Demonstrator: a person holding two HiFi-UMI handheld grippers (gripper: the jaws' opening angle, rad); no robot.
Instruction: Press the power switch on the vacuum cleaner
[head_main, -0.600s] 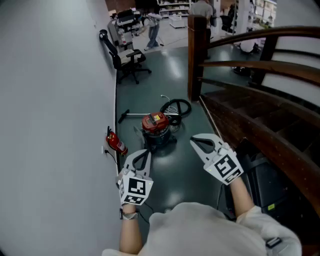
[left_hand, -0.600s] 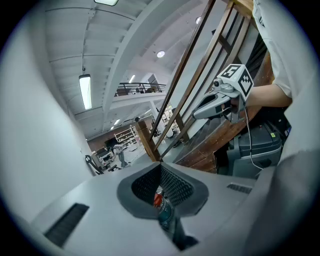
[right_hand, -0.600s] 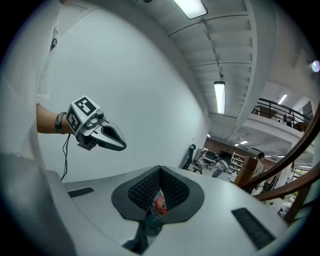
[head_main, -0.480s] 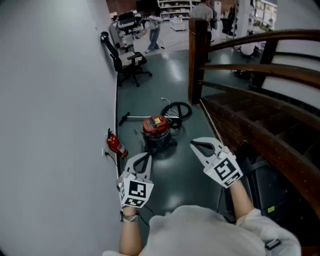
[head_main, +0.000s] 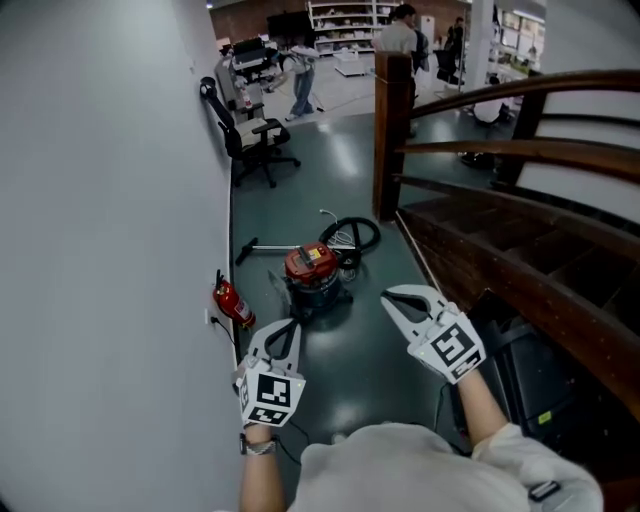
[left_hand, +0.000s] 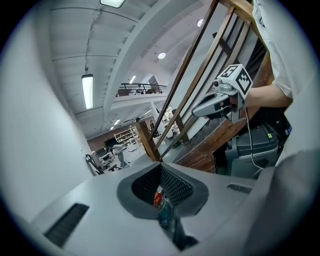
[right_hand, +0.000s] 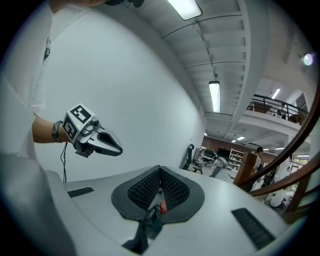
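Note:
The vacuum cleaner (head_main: 313, 268) stands on the dark green floor ahead, a red lid on a dark drum, with its black hose (head_main: 352, 235) coiled behind it and a wand (head_main: 262, 244) lying to its left. My left gripper (head_main: 289, 326) is shut and empty, held near the wall, short of the vacuum. My right gripper (head_main: 388, 293) is also shut and empty, to the right of the drum. In the left gripper view the jaws (left_hand: 161, 167) meet, and the red lid (left_hand: 158, 199) shows below them. In the right gripper view the jaws (right_hand: 160, 169) meet too.
A red fire extinguisher (head_main: 231, 299) stands against the grey wall on the left. A wooden staircase with a railing (head_main: 520, 150) runs along the right, its post (head_main: 391, 130) just behind the vacuum. An office chair (head_main: 250, 135) and people are farther back.
The vacuum and both grippers sit slightly lower in the head view, and more of the room behind shows. Both grippers stay shut and empty.

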